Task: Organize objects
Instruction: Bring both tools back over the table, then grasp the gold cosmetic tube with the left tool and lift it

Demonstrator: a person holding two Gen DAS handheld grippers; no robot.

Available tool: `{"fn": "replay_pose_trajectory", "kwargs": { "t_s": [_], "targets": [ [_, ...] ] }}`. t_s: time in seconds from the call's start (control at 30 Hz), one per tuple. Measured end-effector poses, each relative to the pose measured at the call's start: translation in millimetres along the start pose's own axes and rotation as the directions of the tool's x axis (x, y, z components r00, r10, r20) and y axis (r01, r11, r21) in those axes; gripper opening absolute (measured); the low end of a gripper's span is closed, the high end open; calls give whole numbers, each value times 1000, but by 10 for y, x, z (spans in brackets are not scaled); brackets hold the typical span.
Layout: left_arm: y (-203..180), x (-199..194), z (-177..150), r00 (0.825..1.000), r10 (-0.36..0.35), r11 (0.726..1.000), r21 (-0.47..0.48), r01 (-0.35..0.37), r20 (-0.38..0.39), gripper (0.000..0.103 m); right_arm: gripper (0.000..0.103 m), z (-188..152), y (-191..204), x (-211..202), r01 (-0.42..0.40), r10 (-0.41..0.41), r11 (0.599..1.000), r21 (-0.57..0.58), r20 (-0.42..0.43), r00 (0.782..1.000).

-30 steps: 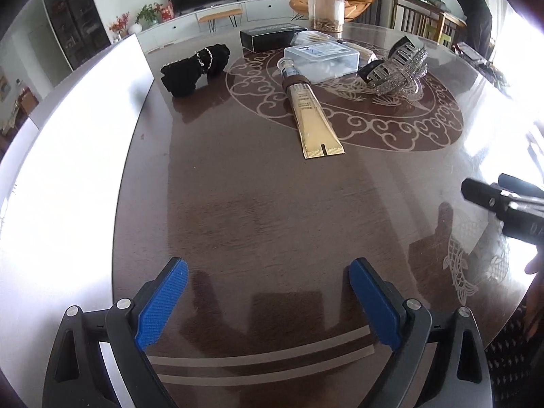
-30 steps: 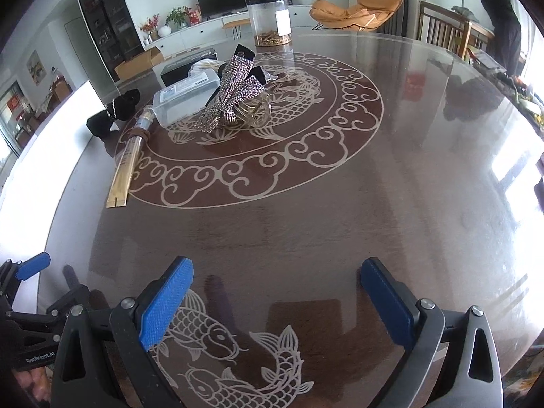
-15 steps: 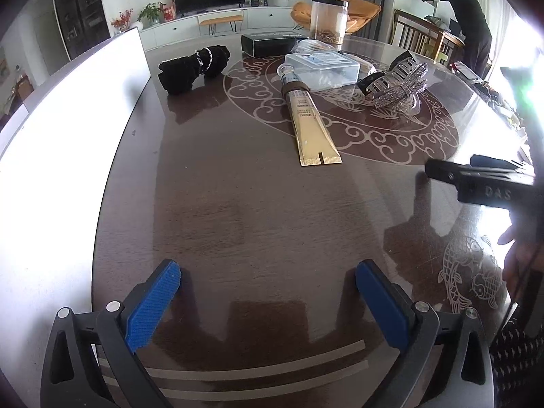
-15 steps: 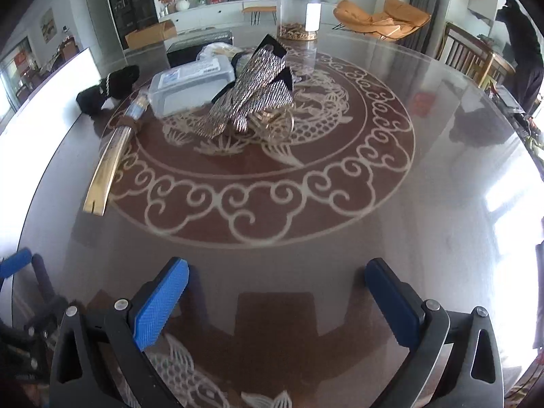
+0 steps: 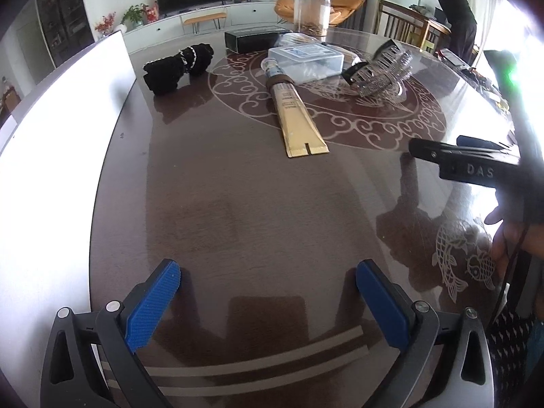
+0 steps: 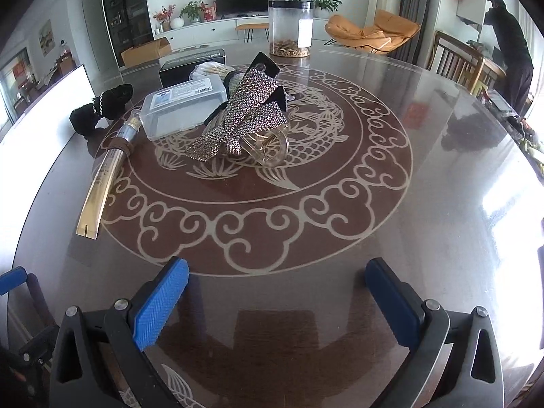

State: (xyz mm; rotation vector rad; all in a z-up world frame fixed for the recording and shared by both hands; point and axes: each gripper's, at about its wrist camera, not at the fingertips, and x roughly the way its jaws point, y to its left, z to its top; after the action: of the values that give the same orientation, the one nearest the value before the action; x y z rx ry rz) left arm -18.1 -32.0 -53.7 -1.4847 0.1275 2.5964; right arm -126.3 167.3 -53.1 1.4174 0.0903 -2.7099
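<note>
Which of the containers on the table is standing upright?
The tall clear jar with the black lid at the far edge. The flat plastic box and black carton lie low, and the gold tube lies flat.

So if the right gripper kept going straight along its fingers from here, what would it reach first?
Probably the rhinestone hair clip, which lies roughly ahead of the open right gripper. Only bare table lies between them; depth is hard to judge through the fisheye.

Dark brown table [image 6: 340, 238] with pale scrollwork and fish motifs.
Gold tube [image 5: 295, 115] left, black scrunchie [image 5: 176, 68] far left, silver rhinestone bow clip [image 6: 244, 112] centre, blue finger pads [image 6: 159, 302] near.
</note>
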Motion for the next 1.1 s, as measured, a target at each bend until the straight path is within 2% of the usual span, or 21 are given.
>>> {"fn": "replay_pose_trajectory", "kwargs": {
  "t_s": [0.17,0.27,0.37,0.43,0.5,0.63,0.73,0.9,1.1],
  "targets": [
    [-50,-61,-140,1000,11,1000,-16,-11,30,103,103,0,-1,0,1,-1,1000,4,-1,1000],
    [-52,-38,-103,1000,3,1000,-6,-3,6,103,103,1,-1,0,1,-1,1000,3,-1,1000],
    [-44,70,93,998,-3,1000,2,3,-55,103,103,0,-1,0,1,-1,1000,3,-1,1000],
    [1,166,295,995,-22,999,-40,18,-99,103,103,1,-3,-1,1,-1,1000,3,-1,1000],
    [81,234,478,993,-82,992,-102,74,-83,103,103,0,-1,0,1,-1,1000,3,-1,1000],
    [150,427,866,993,-89,982,-175,75,-76,103,103,0,-1,1,1,-1,1000,3,-1,1000],
    [167,637,1137,996,-38,980,-197,21,-84,103,103,0,-1,1,1,-1,1000,3,-1,1000],
    [116,855,1411,994,60,987,-142,-73,-93,103,103,-1,-2,1,0,0,1000,4,0,1000],
    [143,994,1647,995,52,992,-108,-61,-80,103,103,-1,-2,2,1,-1,1000,4,0,1000]
  ]
}}
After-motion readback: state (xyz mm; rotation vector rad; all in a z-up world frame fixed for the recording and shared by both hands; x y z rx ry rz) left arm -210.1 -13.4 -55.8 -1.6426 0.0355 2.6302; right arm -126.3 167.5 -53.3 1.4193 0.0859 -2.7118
